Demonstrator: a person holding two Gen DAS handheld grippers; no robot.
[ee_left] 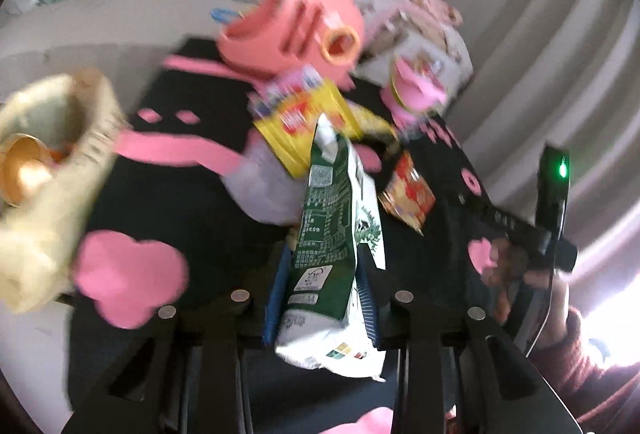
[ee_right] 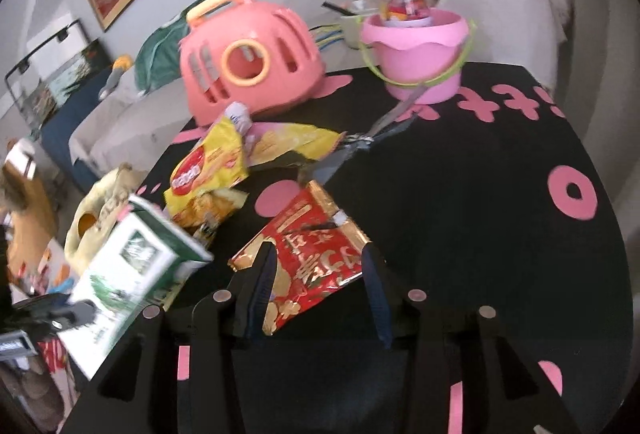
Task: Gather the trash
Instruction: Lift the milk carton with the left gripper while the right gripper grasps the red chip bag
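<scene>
My left gripper (ee_left: pixel 322 266) is shut on a green and white snack bag (ee_left: pixel 332 234) and holds it above the black table (ee_left: pixel 172 202); the bag also shows at the left of the right wrist view (ee_right: pixel 132 274). My right gripper (ee_right: pixel 318 266) is open, its fingers either side of a red and gold wrapper (ee_right: pixel 312 254) lying on the table; that wrapper also shows in the left wrist view (ee_left: pixel 408 190). A yellow snack bag (ee_right: pixel 208 170) and a second yellow wrapper (ee_right: pixel 296 144) lie behind it. The right gripper (ee_left: pixel 552 234) shows at the right of the left wrist view.
A pink toy carrier (ee_right: pixel 248 54) and a pink bucket (ee_right: pixel 420 46) with a jar stand at the table's far side. Scissors (ee_right: pixel 376 130) lie mid-table. A cream fabric basket (ee_left: pixel 52 174) sits at the left edge. A sofa (ee_right: pixel 500 14) is behind.
</scene>
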